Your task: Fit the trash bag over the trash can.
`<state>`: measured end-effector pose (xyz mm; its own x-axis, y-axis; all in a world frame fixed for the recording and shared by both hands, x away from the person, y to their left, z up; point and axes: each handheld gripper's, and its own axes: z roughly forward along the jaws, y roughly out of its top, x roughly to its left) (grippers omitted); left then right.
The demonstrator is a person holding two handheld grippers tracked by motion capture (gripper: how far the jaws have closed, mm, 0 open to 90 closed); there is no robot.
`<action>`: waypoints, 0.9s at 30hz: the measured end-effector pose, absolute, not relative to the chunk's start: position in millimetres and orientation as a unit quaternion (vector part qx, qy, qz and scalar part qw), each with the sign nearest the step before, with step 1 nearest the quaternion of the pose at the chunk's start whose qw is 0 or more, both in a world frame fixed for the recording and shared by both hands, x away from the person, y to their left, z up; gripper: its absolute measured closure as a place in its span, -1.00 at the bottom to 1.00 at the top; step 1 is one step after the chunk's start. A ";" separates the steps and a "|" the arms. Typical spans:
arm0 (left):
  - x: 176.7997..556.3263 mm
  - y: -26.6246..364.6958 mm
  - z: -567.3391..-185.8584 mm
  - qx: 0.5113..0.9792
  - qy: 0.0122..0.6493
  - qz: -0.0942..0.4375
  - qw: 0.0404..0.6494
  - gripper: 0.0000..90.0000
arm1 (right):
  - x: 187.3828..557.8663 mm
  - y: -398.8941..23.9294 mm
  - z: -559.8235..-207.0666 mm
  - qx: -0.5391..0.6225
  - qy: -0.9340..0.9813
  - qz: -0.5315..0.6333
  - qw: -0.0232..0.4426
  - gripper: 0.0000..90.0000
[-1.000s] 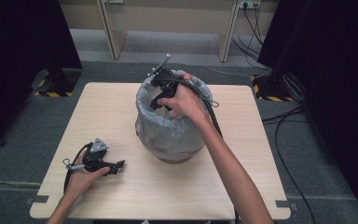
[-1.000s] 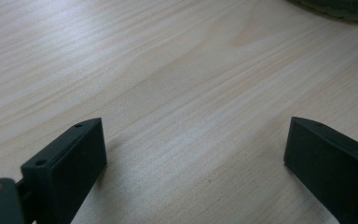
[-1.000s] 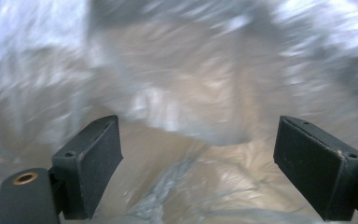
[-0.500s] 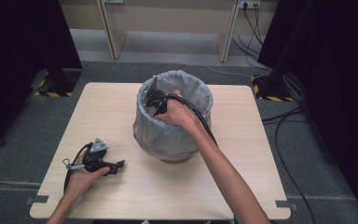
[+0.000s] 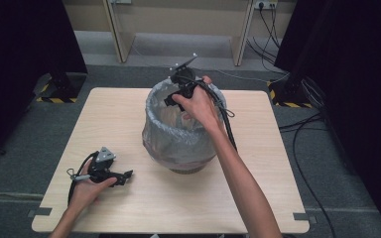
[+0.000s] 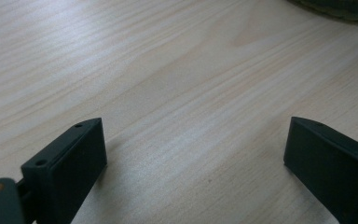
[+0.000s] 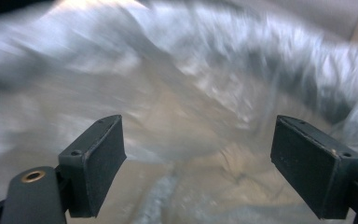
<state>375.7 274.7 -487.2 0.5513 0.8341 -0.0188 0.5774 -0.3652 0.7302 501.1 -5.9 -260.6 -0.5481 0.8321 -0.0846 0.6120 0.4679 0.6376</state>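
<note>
Bin stands mid-desk, its clear liner folded over the rim all round, so the lining looks mostly done. Right gripper hangs over the far rim, pointing into the bag, jaws just opening wide, nothing between them. Left gripper rests on the near left of the desk, jaws apart and empty. Possibly only tidying inside is left.
</note>
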 end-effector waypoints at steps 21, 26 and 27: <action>375.5 274.9 -487.3 0.806 0.437 0.181 0.355 -0.89 | 504.9 -7.3 -271.4 0.432 0.857 0.250 0.127 -0.59; 375.5 274.9 -487.3 0.806 0.437 0.181 0.355 -0.89 | 505.9 -8.1 -269.9 0.465 0.835 0.249 0.156 -0.61; 375.5 274.8 -487.3 0.806 0.437 0.182 0.355 -0.89 | 509.2 -9.1 -273.8 0.474 0.833 0.216 0.187 -0.49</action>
